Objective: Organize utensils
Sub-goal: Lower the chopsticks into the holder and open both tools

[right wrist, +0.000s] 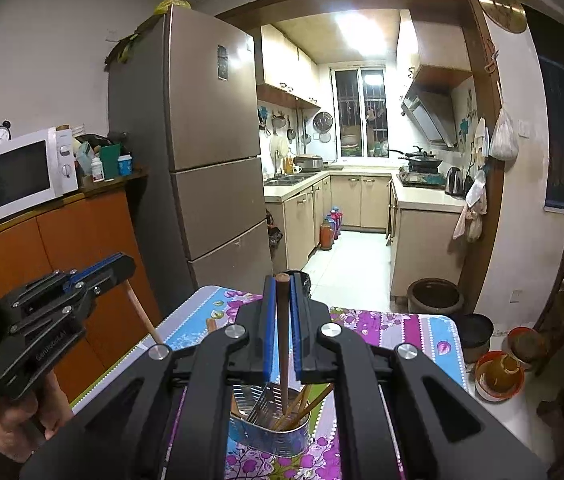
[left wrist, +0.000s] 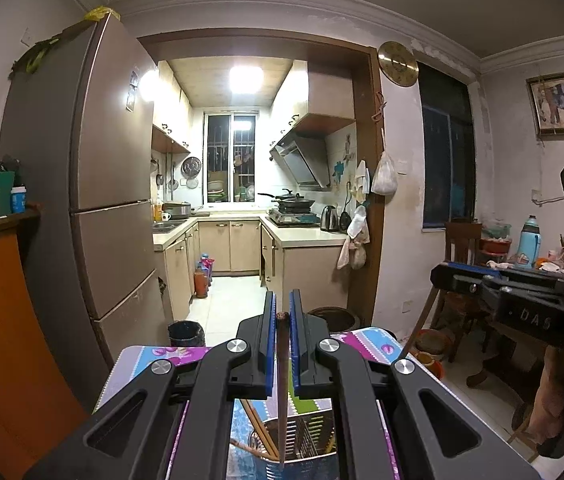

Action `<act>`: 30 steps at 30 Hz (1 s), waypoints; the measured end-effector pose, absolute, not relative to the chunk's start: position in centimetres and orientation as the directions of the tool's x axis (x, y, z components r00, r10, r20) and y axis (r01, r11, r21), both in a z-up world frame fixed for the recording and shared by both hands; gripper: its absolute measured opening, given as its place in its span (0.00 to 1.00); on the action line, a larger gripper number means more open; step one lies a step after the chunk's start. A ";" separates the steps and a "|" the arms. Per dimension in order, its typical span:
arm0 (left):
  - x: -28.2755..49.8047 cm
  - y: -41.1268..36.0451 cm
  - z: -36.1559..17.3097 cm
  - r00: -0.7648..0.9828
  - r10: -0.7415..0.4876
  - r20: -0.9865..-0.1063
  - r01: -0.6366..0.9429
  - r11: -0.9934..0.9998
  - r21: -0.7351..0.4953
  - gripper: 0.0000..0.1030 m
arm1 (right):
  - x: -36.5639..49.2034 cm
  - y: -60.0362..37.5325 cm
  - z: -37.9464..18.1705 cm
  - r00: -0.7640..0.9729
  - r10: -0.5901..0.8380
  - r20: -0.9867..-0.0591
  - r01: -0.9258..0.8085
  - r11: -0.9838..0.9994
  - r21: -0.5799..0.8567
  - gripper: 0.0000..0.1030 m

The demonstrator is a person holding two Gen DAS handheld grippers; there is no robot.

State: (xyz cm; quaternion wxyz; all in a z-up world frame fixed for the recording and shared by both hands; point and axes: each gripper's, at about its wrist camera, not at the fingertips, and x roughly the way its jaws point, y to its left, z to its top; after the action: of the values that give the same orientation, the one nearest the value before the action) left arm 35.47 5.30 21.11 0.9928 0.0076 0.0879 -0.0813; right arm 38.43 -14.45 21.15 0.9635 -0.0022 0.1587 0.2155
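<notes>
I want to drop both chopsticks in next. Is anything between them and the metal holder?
Nothing visible. The right gripper holds its chopstick upright above the holder. The left gripper holds its chopstick likewise. Utensils already inside crowd the opening.

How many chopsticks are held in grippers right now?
2: one chopstick in the left gripper, another chopstick in the right gripper. More stand in the metal holder.

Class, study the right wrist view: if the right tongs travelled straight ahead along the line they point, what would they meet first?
Probably nothing nearby. The right tongs, shut on a brown wooden chopstick, point over the far edge of the purple floral tablecloth toward the white tiled kitchen floor. Depth is uncertain.
</notes>
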 end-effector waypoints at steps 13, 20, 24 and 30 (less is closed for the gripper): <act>38.6 5.4 19.6 0.965 -0.174 -0.197 0.178 0.984 0.005 0.07 | 41.1 -13.7 19.1 0.844 0.419 -0.334 -0.424 0.904 0.063 0.05; 37.7 5.5 21.2 0.969 -0.180 -0.170 0.183 0.983 0.004 0.07 | 40.7 -13.9 20.2 0.848 0.429 -0.311 -0.434 0.899 0.056 0.05; 37.4 5.7 22.7 0.973 -0.182 -0.144 0.183 0.983 -0.005 0.07 | 40.8 -14.0 20.7 0.852 0.426 -0.306 -0.430 0.901 0.056 0.05; 37.4 5.6 23.8 0.976 -0.184 -0.112 0.184 0.983 -0.015 0.07 | 40.8 -13.8 20.8 0.852 0.426 -0.305 -0.431 0.901 0.053 0.05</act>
State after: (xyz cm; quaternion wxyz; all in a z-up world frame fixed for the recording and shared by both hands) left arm 37.40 5.58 23.84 0.9941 -0.0020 0.0564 -0.0926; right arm 40.82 -13.85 20.85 0.9623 -0.0087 0.1564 0.2225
